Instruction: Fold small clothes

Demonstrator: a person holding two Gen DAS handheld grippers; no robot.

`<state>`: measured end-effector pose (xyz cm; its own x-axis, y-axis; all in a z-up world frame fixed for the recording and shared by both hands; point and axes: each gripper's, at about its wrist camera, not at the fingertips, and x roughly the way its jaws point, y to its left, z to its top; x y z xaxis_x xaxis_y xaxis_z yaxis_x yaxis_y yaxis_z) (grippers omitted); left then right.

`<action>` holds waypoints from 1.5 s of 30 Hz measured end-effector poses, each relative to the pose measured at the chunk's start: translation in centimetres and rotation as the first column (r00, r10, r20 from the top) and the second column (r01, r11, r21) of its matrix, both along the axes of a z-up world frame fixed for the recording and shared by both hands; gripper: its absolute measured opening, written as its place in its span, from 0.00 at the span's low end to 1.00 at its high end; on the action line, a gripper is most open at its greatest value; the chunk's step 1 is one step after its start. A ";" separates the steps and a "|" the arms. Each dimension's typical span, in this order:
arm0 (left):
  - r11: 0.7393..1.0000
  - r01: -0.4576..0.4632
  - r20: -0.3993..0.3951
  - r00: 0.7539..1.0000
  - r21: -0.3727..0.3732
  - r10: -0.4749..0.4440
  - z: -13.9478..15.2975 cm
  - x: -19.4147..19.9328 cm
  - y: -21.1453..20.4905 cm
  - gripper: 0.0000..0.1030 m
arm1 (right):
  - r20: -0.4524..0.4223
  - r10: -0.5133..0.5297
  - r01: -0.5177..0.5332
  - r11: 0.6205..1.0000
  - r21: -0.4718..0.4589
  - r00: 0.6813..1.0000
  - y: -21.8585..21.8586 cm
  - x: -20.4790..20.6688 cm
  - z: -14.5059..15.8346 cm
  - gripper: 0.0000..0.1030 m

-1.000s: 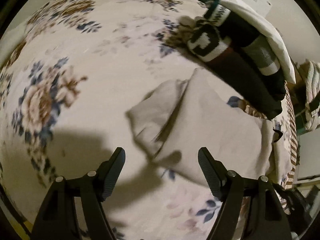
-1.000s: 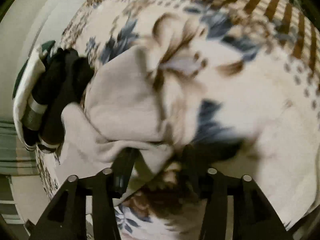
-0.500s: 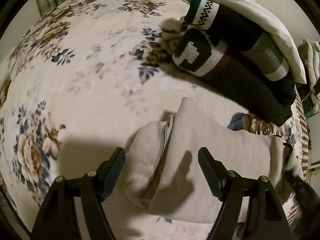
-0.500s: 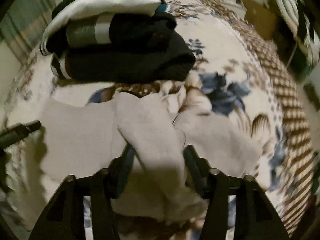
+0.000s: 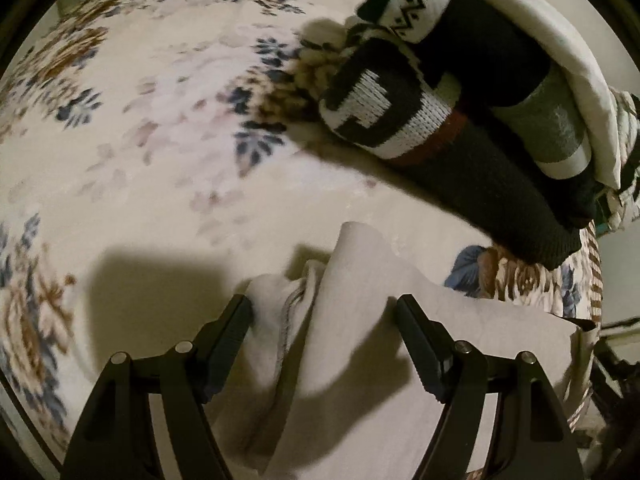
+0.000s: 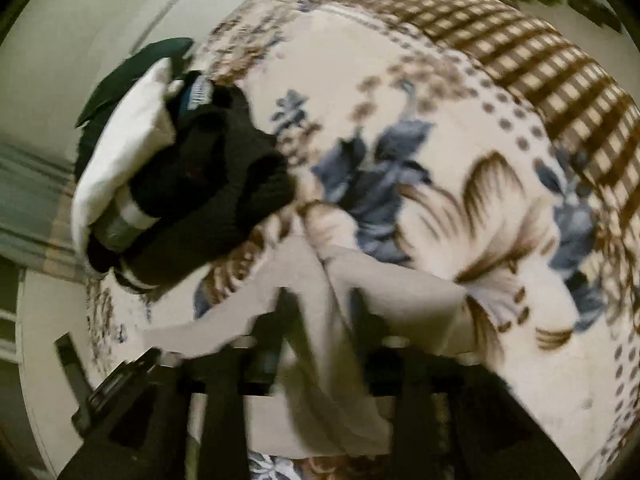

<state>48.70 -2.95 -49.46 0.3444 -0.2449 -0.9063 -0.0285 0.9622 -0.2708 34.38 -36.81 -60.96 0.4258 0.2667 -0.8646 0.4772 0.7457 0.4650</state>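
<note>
A beige garment (image 5: 480, 344) lies partly folded on the floral blanket (image 5: 160, 140). My left gripper (image 5: 324, 320) points down over the garment's left end. Its jaws are closing, with the raised fold and hem between them, and the pads do not press on the cloth. In the blurred right wrist view my right gripper (image 6: 322, 304) holds a narrow fold of the same garment (image 6: 400, 288). That fold runs up between its fingers and drapes back toward the camera. Its jaws are opening.
A stack of folded dark knitwear and a white cloth (image 5: 460, 128) sits just beyond the garment, and shows at the left of the right wrist view as the stack (image 6: 208, 184). The blanket's checked border (image 6: 540, 60) marks the bed's far edge.
My left gripper came in over the garment's end, which now lies between its fingers. My right gripper caught a fold, then rolled and swung, so the stack moved to its left.
</note>
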 end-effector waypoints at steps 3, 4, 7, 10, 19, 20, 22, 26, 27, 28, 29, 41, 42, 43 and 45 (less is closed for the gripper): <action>0.999 0.046 0.021 0.999 -0.014 -0.045 -0.2 0.2 -0.5 0.37 | 0.014 0.068 -0.067 0.996 -0.055 0.998 1.1 0.8 1.0 0.49; 0.998 0.057 0.034 0.998 -0.007 -0.057 -0.1 0.1 -0.6 0.35 | 0.006 0.099 -0.099 0.992 -0.078 0.995 1.6 1.1 1.1 0.49; 0.996 0.083 0.082 0.993 0.010 -0.084 0.5 -0.6 -1.0 0.24 | -0.060 0.194 -0.202 0.961 -0.188 0.979 3.1 1.9 0.6 0.45; 0.996 0.086 0.117 0.990 -0.005 -0.084 1.7 -1.4 -0.7 0.22 | -0.071 0.164 -0.176 0.955 -0.237 0.984 2.9 1.6 0.3 0.03; 0.997 0.055 0.106 0.993 -0.056 -0.049 2.6 -1.9 0.7 0.21 | -0.031 0.102 -0.106 0.962 -0.253 0.994 0.6 2.0 2.3 0.03; 0.997 0.050 0.089 0.995 -0.064 -0.044 2.1 -1.5 0.7 0.21 | -0.042 0.098 -0.106 0.963 -0.247 0.994 0.3 2.3 2.0 0.03; 0.996 0.045 0.047 0.998 -0.077 -0.041 0.6 -0.2 0.7 0.21 | -0.063 0.086 -0.098 0.967 -0.237 0.994 -0.3 2.8 1.4 0.03; 0.993 0.032 -0.034 0.999 -0.116 -0.036 -1.3 1.6 0.9 0.27 | -0.123 0.092 -0.117 0.971 -0.211 0.988 -0.9 4.2 -0.6 0.03; 0.992 0.024 -0.041 0.999 -0.126 -0.030 -1.3 1.7 1.0 0.32 | -0.146 0.108 -0.136 0.972 -0.194 0.983 -0.9 4.6 -1.2 0.03; 0.990 0.012 -0.049 0.999 -0.142 -0.019 -1.0 1.6 1.3 0.33 | -0.155 0.104 -0.131 0.976 -0.176 0.982 -1.1 4.7 -1.5 0.04; 0.987 0.010 -0.049 0.999 -0.160 -0.018 -0.7 1.5 1.6 0.33 | -0.156 0.097 -0.121 0.981 -0.149 0.983 -1.3 4.7 -1.6 0.07; 0.993 -0.052 0.002 0.999 -0.109 0.052 1.8 -4.5 3.0 0.40 | -0.149 0.057 -0.056 0.998 0.009 0.987 -0.9 -2.1 0.5 0.32; 0.994 -0.044 -0.001 0.999 -0.097 0.044 1.6 -4.8 2.6 0.40 | -0.158 0.068 -0.066 0.998 0.020 0.985 -0.4 -2.7 0.0 0.32; 0.996 -0.031 -0.011 0.999 -0.078 0.030 1.1 -5.1 2.2 0.40 | -0.171 0.081 -0.078 0.997 0.026 0.982 0.2 -3.2 -0.7 0.32; 0.998 -0.013 -0.027 1.000 -0.061 0.011 0.4 -5.4 1.8 0.40 | -0.166 0.096 -0.093 0.995 0.026 0.981 0.8 -3.8 -1.3 0.18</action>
